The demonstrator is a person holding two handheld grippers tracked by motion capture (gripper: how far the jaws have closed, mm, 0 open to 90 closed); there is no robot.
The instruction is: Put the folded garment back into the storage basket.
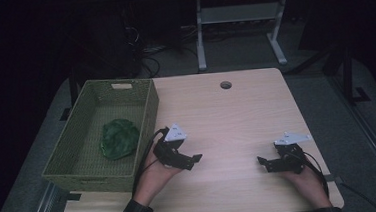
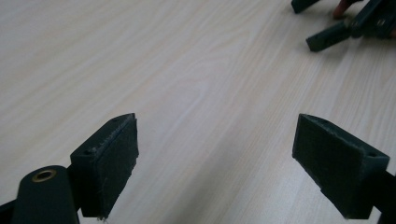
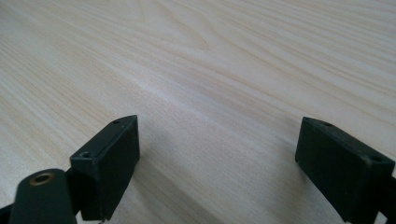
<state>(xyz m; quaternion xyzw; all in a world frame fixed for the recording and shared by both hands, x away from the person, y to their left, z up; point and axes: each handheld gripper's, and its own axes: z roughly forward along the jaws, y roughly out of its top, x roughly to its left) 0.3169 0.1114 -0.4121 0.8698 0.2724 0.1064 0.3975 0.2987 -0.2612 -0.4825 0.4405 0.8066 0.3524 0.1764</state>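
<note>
two grippers, one woven basket, one green thing – that is the count. the left gripper (image 1: 192,162) sits low over the table (image 1: 236,112) with its jaws spread wide and nothing between them; the right gripper (image 1: 261,162) does likewise, well apart from it, the two pointing toward each other. bare wood lies between them and ahead, open room out to the far edge. the green thing (image 1: 120,138) – possibly a leafy vegetable, the view is dim – lies inside the basket (image 1: 144,120), just beyond the left gripper's outer side, and the basket's near wall stands between them.
</note>
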